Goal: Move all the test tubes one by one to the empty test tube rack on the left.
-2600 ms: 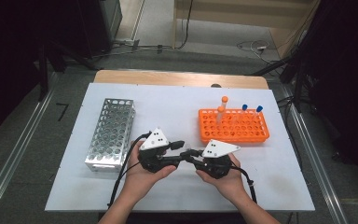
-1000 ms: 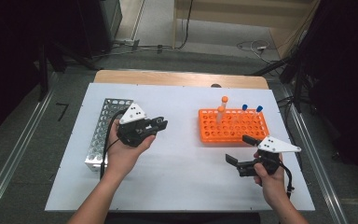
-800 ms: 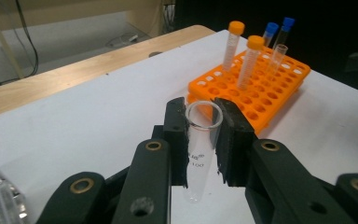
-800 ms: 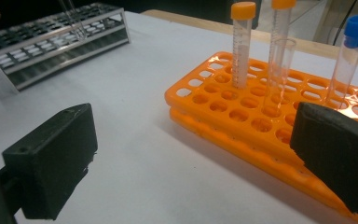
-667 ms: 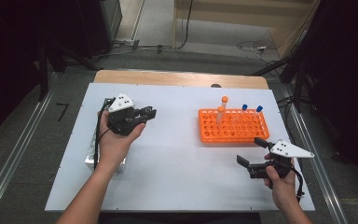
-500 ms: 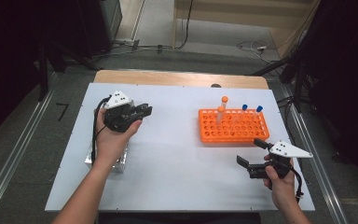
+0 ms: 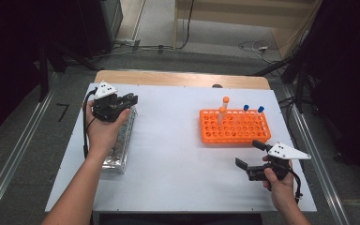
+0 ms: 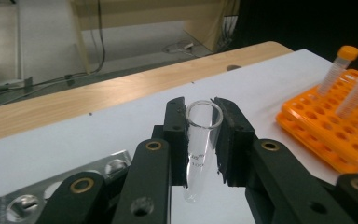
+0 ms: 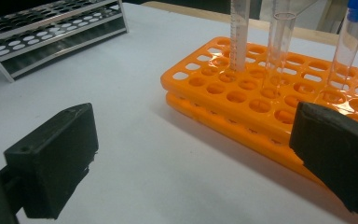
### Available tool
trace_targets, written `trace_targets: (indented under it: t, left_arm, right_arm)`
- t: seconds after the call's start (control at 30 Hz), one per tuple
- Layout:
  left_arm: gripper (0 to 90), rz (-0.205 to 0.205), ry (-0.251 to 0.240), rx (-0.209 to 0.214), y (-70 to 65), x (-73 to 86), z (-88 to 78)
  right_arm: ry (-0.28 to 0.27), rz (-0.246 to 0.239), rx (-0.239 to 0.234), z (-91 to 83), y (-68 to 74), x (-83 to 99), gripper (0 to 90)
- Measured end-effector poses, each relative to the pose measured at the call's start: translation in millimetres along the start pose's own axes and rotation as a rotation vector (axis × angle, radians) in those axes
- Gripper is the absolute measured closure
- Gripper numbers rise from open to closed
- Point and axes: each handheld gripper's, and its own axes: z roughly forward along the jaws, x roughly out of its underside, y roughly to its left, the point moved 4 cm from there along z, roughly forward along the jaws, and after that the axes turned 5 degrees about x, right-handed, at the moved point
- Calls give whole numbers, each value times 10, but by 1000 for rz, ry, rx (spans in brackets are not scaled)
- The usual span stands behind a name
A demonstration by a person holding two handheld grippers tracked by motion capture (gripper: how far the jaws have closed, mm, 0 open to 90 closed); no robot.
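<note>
A white table [image 7: 178, 154] carries an orange rack [image 7: 234, 126] with four capped tubes [image 7: 224, 108] standing upright along its far side; a wooden strip [image 7: 178, 78] runs behind, and cables [image 7: 168, 47] lie on the grey floor beyond

1 high camera, 2 gripper cameras.
The high view looks down; both gripper views sit low, sharing the orange rack [image 7: 234, 125] [image 8: 332, 140] [image 9: 279, 98].

Clear glossy tube [image 8: 200, 144], probably glass; shiny metal rack [image 7: 119, 140]; orange plastic rack [image 7: 234, 126].
</note>
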Motion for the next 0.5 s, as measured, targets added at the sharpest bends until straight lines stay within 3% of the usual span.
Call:
trace_targets:
  t: [0.3, 0.5]
  left_arm:
    - [760, -27, -37, -103, 206, -112, 62]
    - [759, -35, -32, -149, 301, -110, 138]
  right_arm:
    - [-4, -5, -8, -2, 7, 2, 31]
    - [-9, 2, -28, -9, 1, 1, 30]
